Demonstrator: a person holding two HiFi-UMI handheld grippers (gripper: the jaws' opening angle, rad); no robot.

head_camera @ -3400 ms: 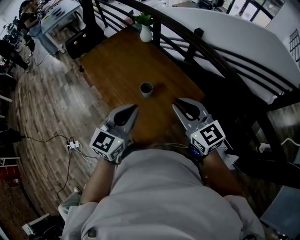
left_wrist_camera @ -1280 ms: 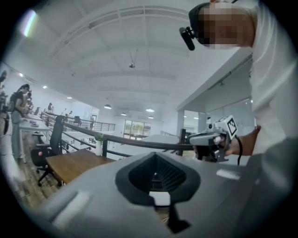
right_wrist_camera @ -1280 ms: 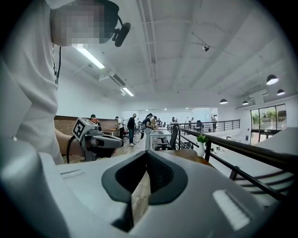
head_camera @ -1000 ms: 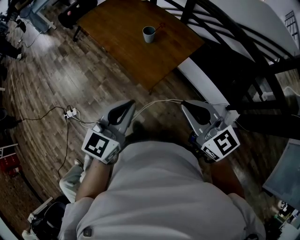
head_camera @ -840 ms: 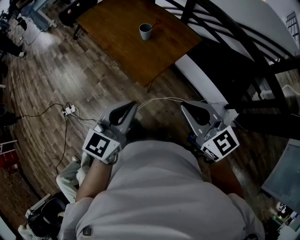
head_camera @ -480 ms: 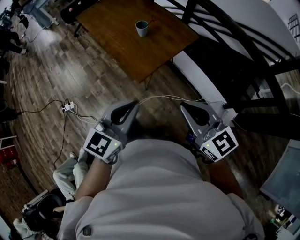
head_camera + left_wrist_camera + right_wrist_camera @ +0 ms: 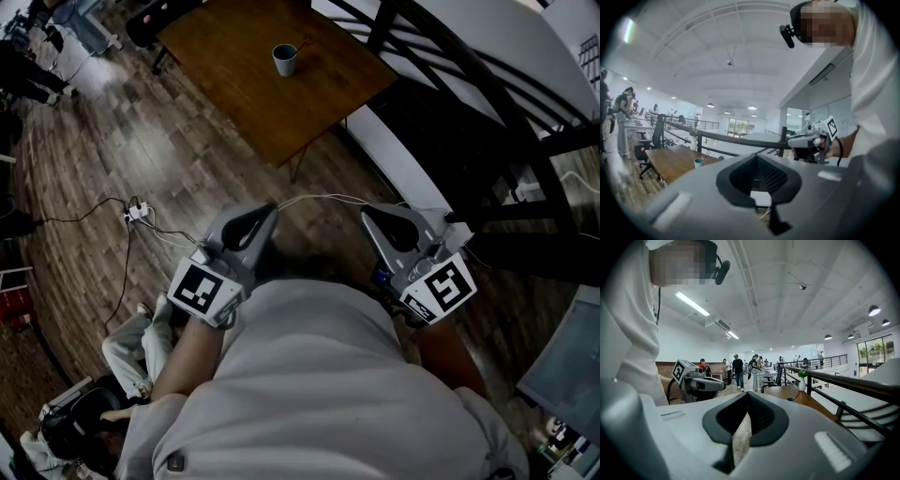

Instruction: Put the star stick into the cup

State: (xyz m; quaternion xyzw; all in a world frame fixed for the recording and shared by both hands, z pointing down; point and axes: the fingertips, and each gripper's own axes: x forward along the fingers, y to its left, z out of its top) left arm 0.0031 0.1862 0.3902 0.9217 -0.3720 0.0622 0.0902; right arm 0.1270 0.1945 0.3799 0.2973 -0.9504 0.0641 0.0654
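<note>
Both the left gripper point(image 7: 270, 210) and right gripper point(image 7: 367, 212) are pressed shut, empty, held close to the person, well apart from the worktop point(image 7: 225, 66). The stick point(image 7: 302, 46) stands in the cup point(image 7: 285, 59) there, so the job looks done.

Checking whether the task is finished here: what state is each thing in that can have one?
Cup: upright on the table, stick in it.
Star stick: in the cup, leaning over its rim.
Left gripper: shut, empty, far from the table.
Right gripper: shut, empty, far from the table.
</note>
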